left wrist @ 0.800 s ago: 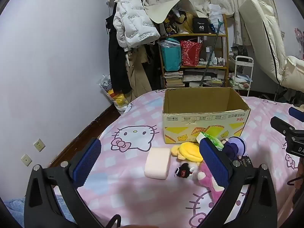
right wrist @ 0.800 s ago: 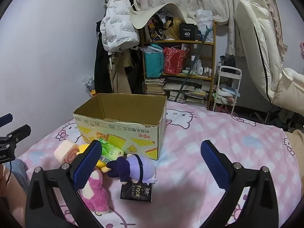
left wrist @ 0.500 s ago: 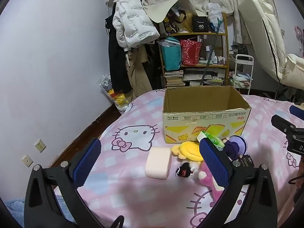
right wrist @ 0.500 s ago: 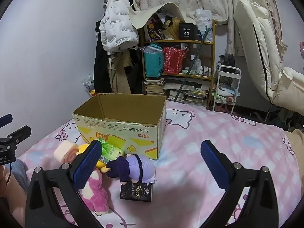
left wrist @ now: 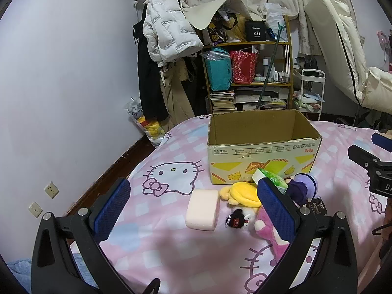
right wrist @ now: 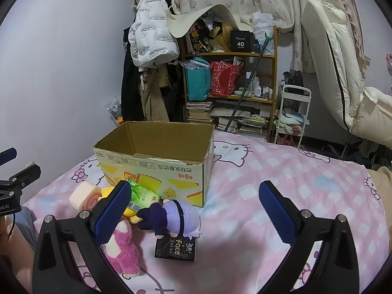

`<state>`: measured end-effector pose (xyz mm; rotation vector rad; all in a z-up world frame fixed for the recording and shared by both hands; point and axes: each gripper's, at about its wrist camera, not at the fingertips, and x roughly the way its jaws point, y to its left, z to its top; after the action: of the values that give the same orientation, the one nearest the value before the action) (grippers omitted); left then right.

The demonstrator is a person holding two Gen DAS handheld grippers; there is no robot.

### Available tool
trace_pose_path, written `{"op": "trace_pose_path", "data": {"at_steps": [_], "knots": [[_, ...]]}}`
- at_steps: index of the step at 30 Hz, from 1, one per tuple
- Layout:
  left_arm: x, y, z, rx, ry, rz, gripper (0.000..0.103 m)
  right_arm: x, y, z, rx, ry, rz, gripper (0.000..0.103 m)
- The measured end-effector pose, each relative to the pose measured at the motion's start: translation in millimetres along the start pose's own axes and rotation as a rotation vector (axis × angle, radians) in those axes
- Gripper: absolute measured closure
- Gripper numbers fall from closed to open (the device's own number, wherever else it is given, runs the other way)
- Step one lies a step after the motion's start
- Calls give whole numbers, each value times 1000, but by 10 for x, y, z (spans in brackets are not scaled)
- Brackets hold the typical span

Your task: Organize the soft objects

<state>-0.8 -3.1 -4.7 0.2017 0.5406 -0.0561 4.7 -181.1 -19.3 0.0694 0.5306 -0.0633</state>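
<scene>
An open, empty cardboard box (left wrist: 262, 156) (right wrist: 156, 169) stands on the pink Hello Kitty bedspread (left wrist: 171, 245). In front of it lie a pink foam block (left wrist: 202, 209) (right wrist: 82, 198), a yellow plush (left wrist: 241, 193), a green tissue pack (left wrist: 272, 177) (right wrist: 142, 196), a small black-and-white plush (left wrist: 237, 219), a purple doll (left wrist: 301, 187) (right wrist: 169, 216), a pink plush (left wrist: 269, 230) (right wrist: 123, 250) and a black Face pack (right wrist: 175, 247). My left gripper (left wrist: 193, 209) is open above the block. My right gripper (right wrist: 194, 212) is open beside the doll.
A cluttered shelf (left wrist: 247, 73) and hanging coats (left wrist: 169, 34) stand beyond the bed's far edge. A white padded chair (right wrist: 343, 73) is at the right. The wall (left wrist: 61, 98) is close on the left. The bed's right half (right wrist: 294, 176) is bare spread.
Both grippers stay open and nearly still; the left view has drifted very slightly. The objects have not moved.
</scene>
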Motion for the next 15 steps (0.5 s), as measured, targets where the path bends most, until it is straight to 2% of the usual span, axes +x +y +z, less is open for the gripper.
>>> {"op": "trace_pose_path", "data": {"at_steps": [15], "knots": [[-9, 31, 18, -5, 4, 12, 1, 9, -1, -2, 2, 0, 0, 0]]}}
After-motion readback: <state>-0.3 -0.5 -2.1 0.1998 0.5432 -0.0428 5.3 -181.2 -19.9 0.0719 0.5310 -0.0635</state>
